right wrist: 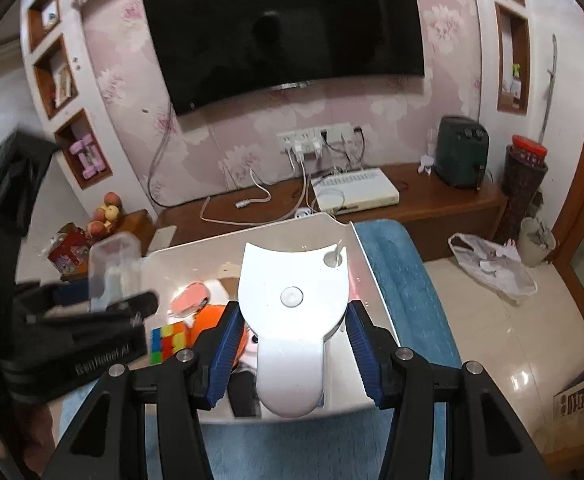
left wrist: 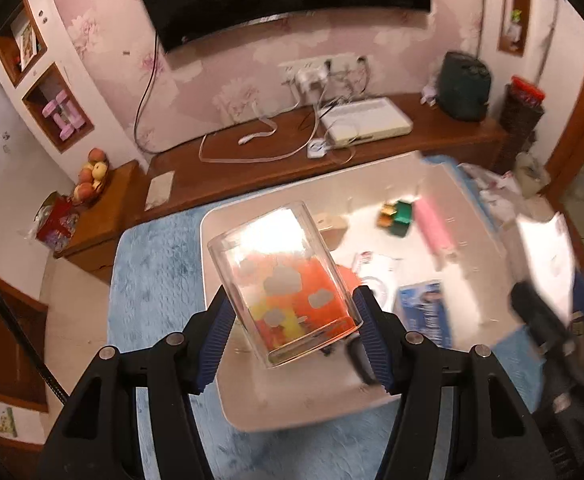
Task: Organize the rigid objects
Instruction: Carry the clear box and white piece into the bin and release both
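My left gripper [left wrist: 293,304] is shut on a clear rectangular container [left wrist: 280,276] with grey cloud stickers, held tilted above the white low table [left wrist: 292,396]. Orange and yellow shapes show through its walls. The same container [right wrist: 112,268] appears blurred at the left of the right wrist view. My right gripper [right wrist: 293,314] is shut on a flat white lid [right wrist: 292,300] with a round button in its middle, held over the table's near edge [right wrist: 343,404]. A colourful puzzle cube [right wrist: 168,344] and an orange toy [right wrist: 212,320] lie on the table below.
On the table lie a green box [left wrist: 401,216], a pink roll [left wrist: 433,228] and a blue booklet [left wrist: 427,316]. A blue rug [left wrist: 160,280] lies under it. Behind stands a wooden TV bench [right wrist: 431,200] with cables and a white device [right wrist: 355,192].
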